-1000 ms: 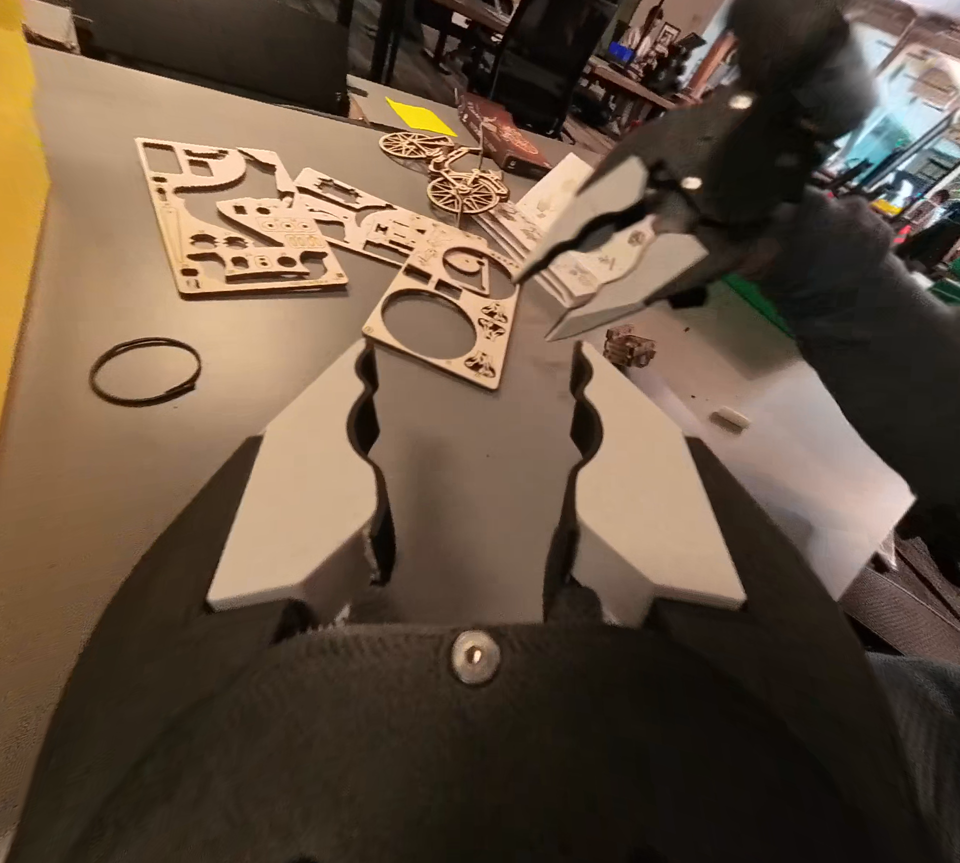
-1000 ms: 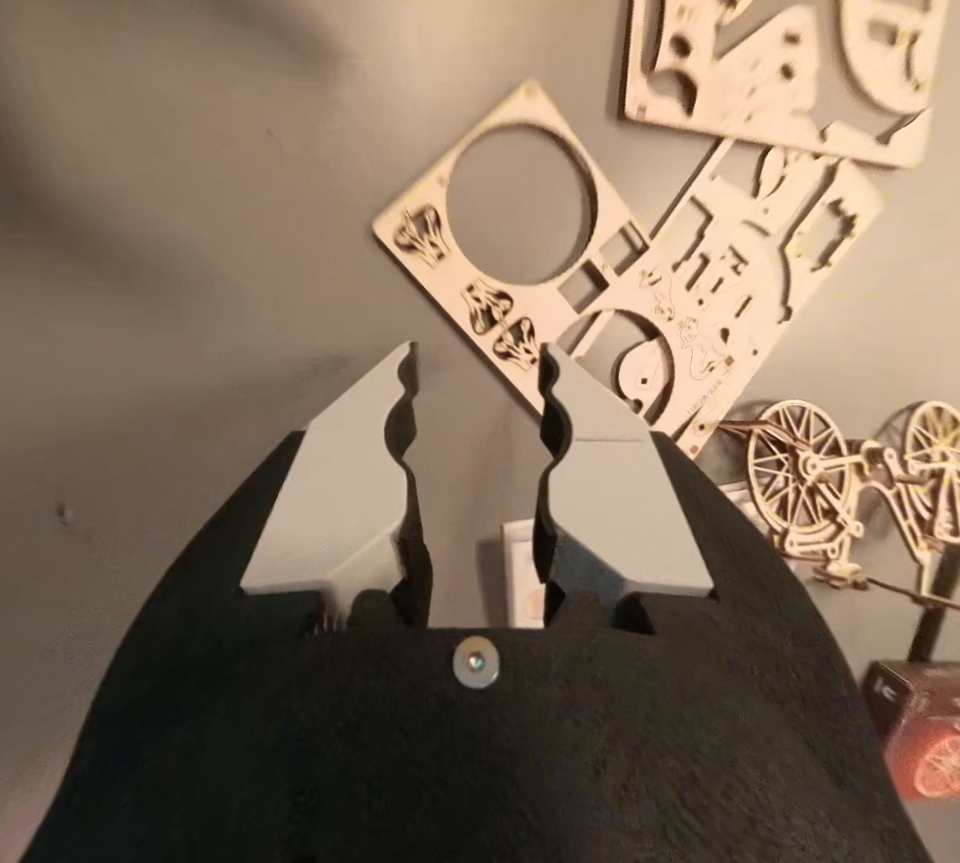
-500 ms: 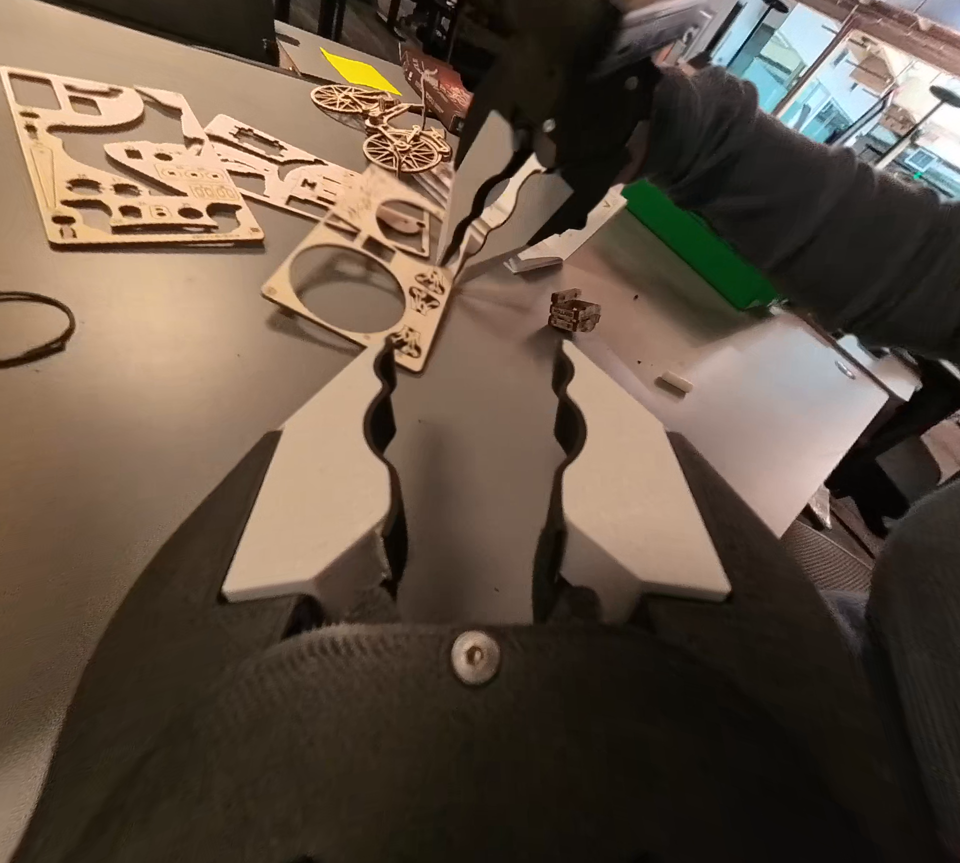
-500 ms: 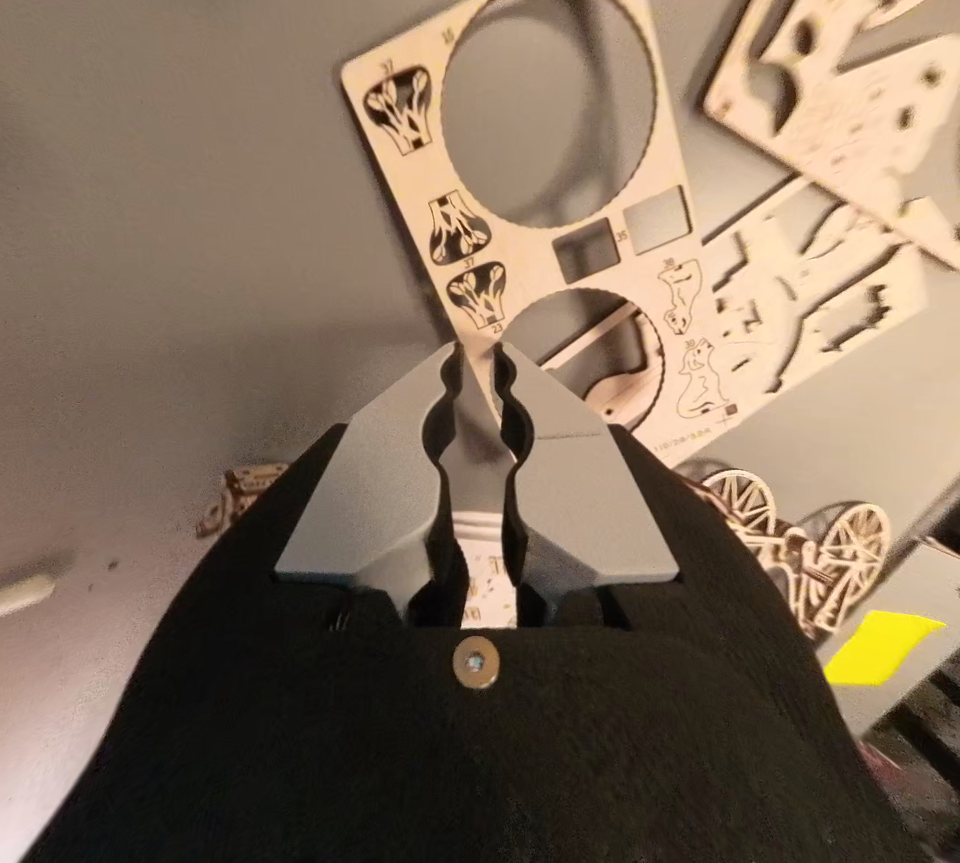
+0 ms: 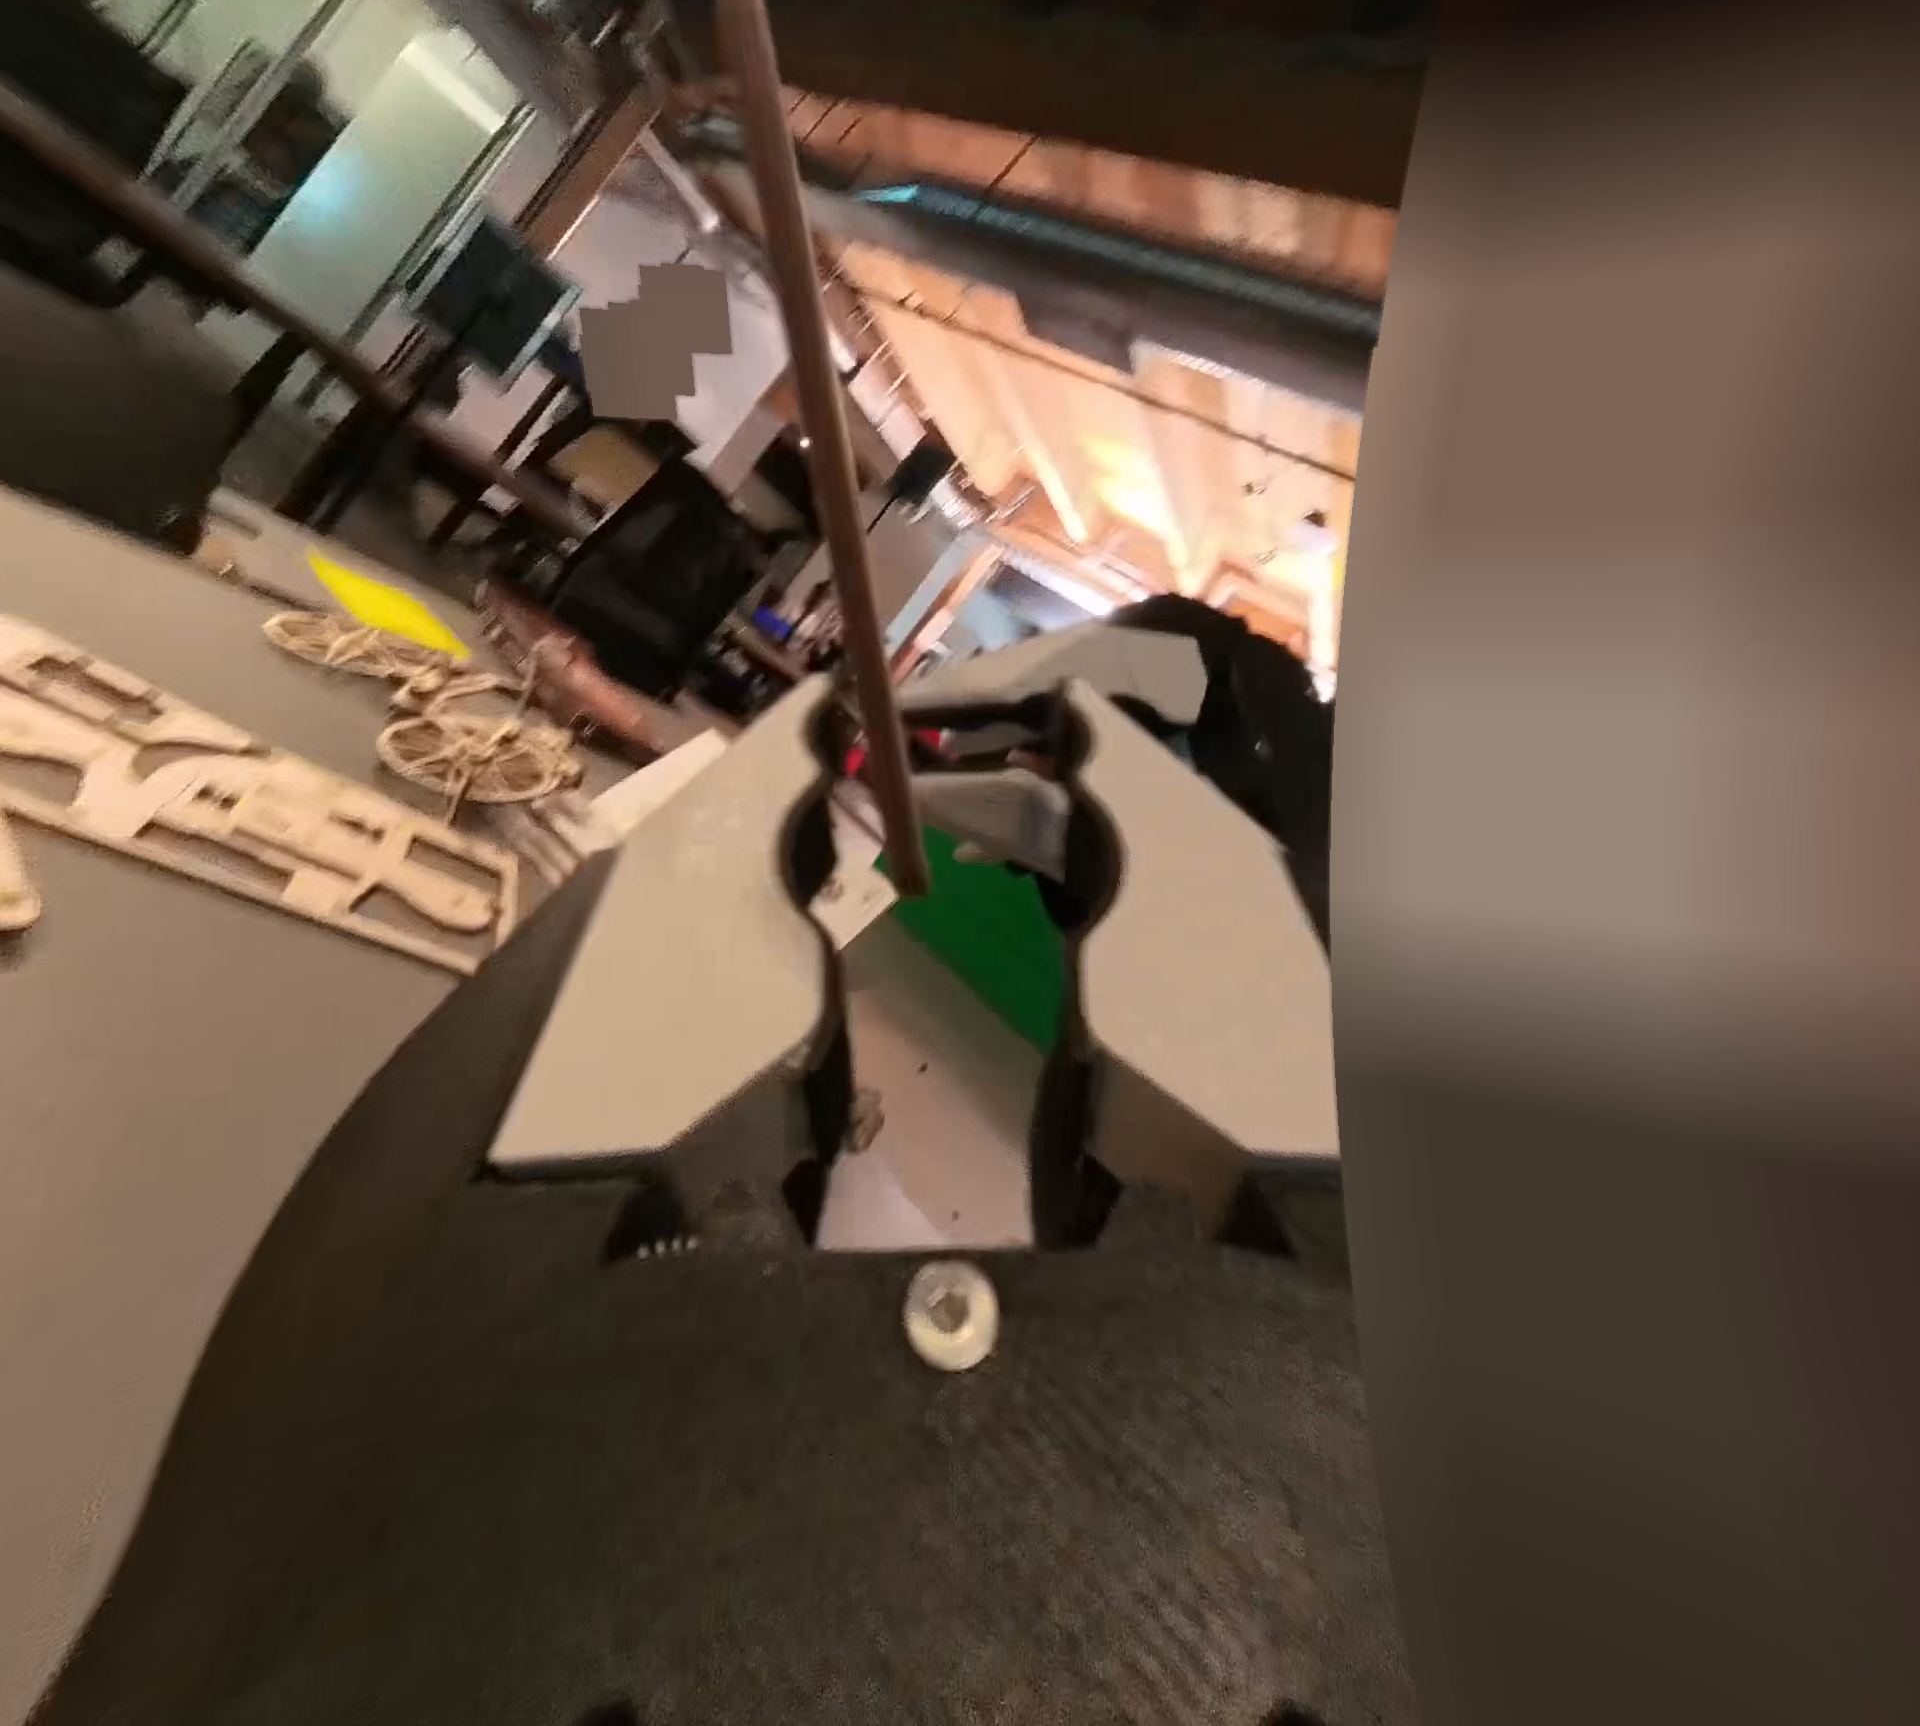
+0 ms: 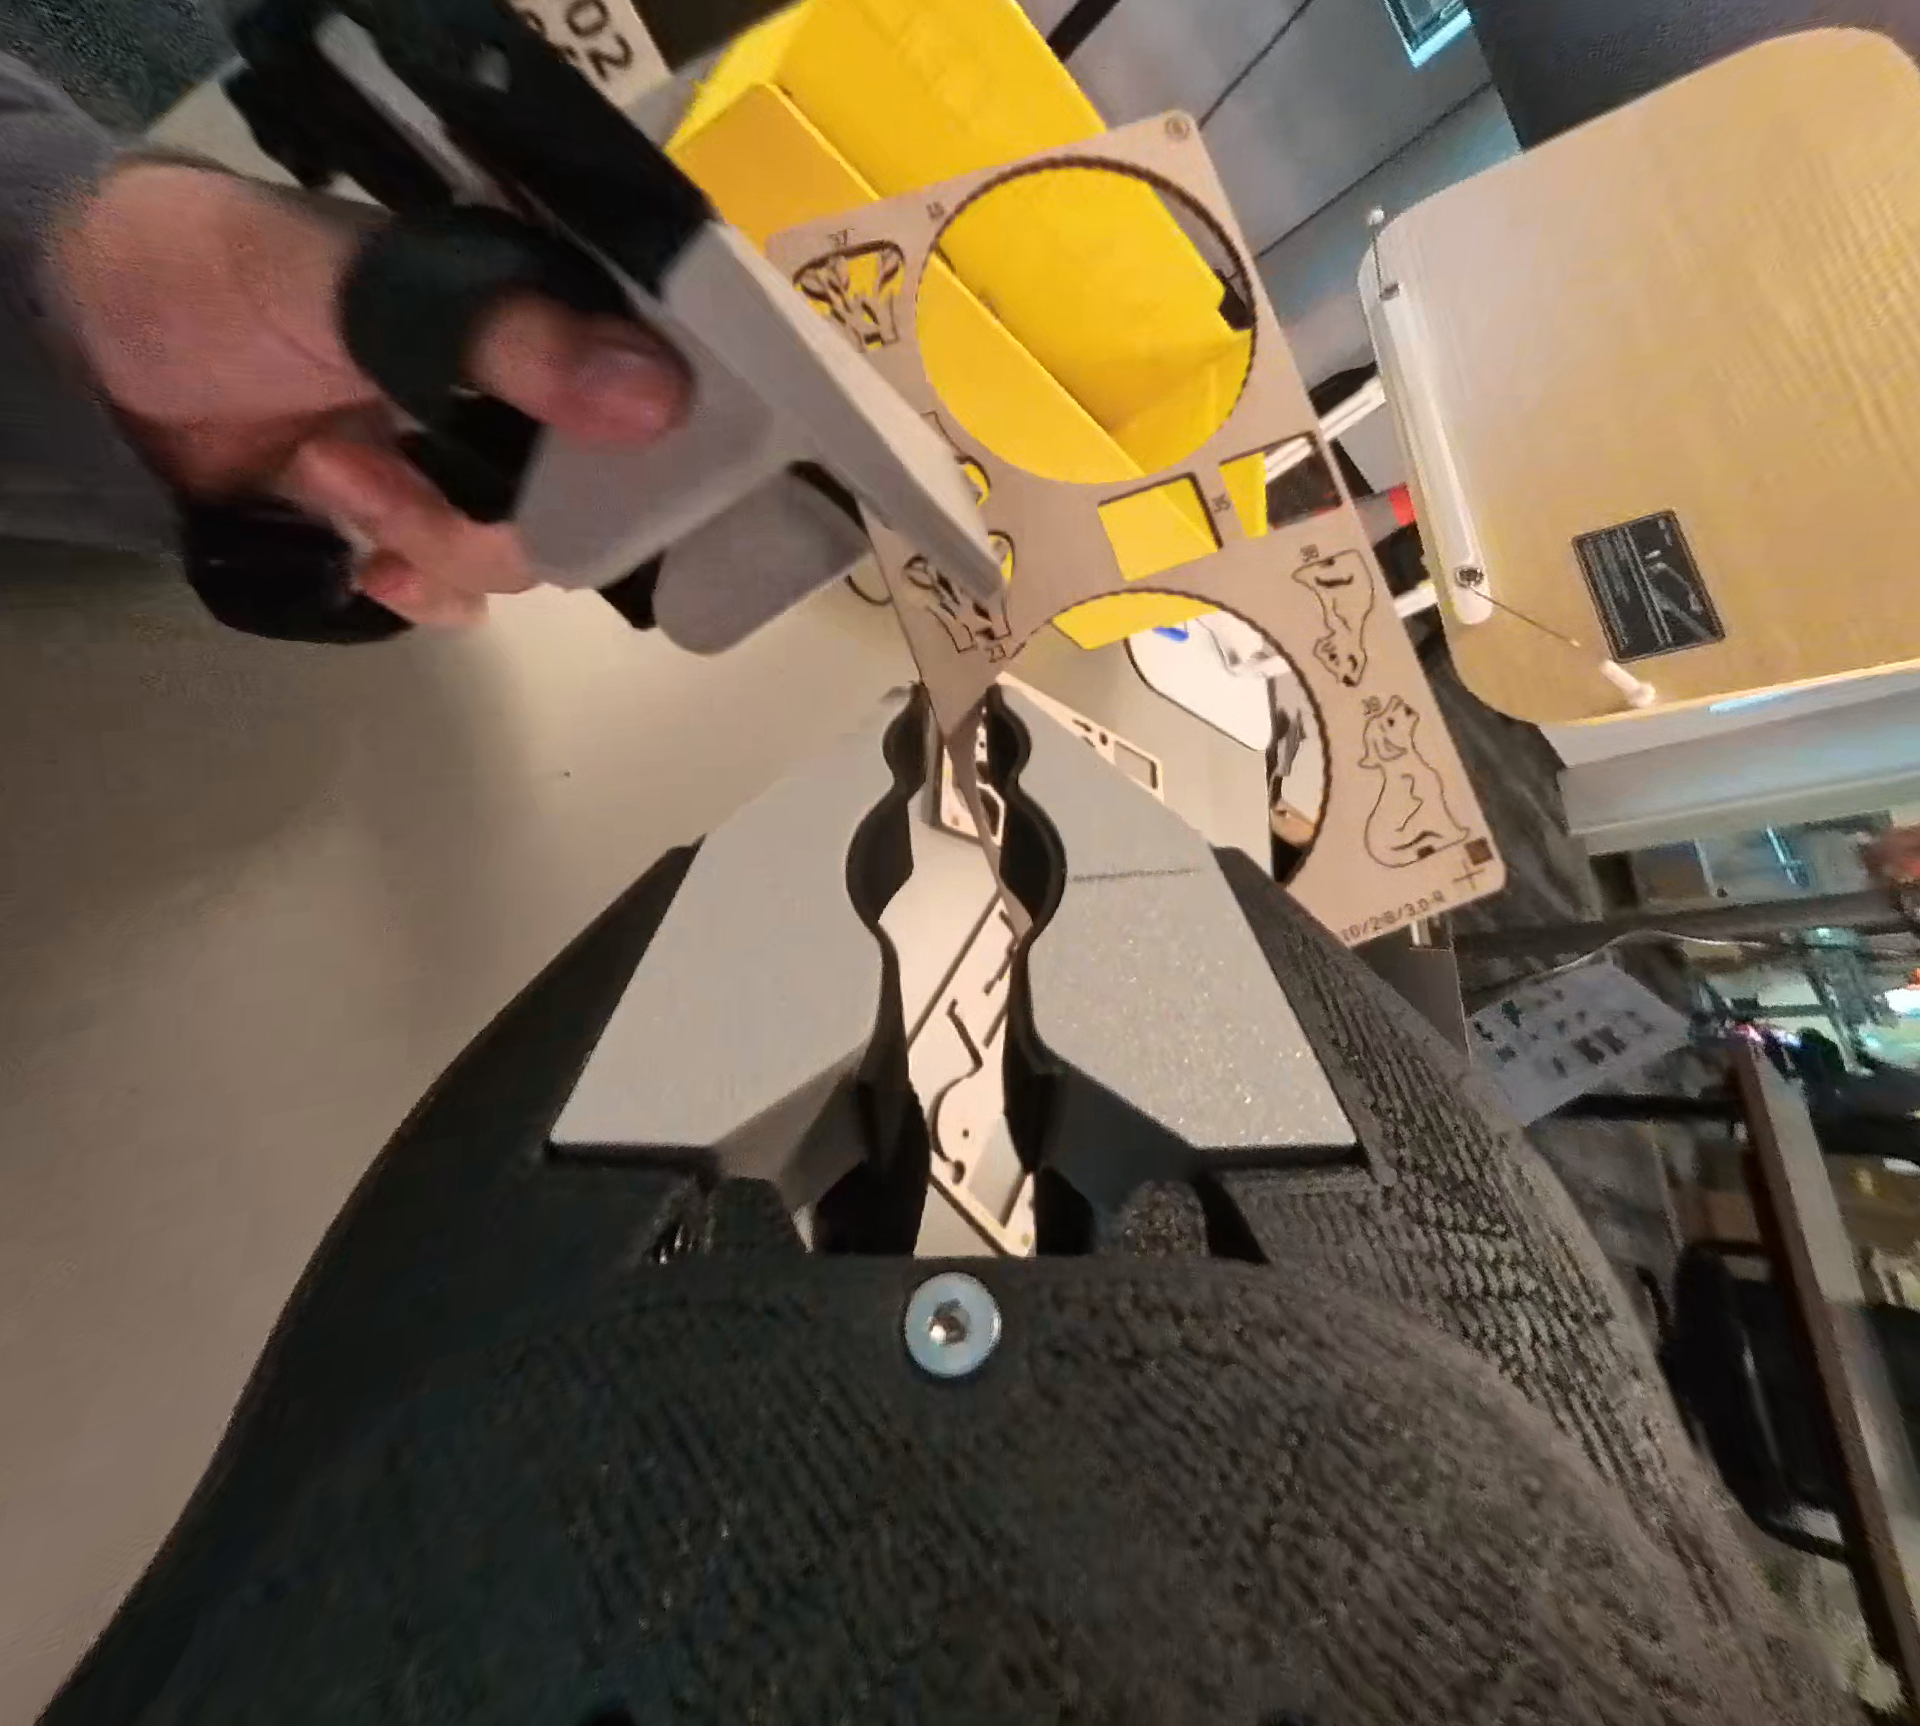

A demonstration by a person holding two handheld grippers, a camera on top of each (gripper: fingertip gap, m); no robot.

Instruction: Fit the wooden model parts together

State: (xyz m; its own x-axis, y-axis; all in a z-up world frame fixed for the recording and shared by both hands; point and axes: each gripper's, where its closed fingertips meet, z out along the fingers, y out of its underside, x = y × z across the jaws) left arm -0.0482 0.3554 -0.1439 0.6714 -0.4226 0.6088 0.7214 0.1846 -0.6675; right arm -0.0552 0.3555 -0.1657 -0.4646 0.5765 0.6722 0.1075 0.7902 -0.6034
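While the wooden sheet is lifted clear of the table, the right gripper pinches its lower corner between nearly closed fingers. The left gripper, held by a hand, has its tips against the sheet's left edge by the small cut-out parts. In the left wrist view the sheet shows edge-on as a thin dark line between the left gripper's spread fingers. Behind it stands a yellow bin. Other sheets and a wooden bicycle lie on the table.
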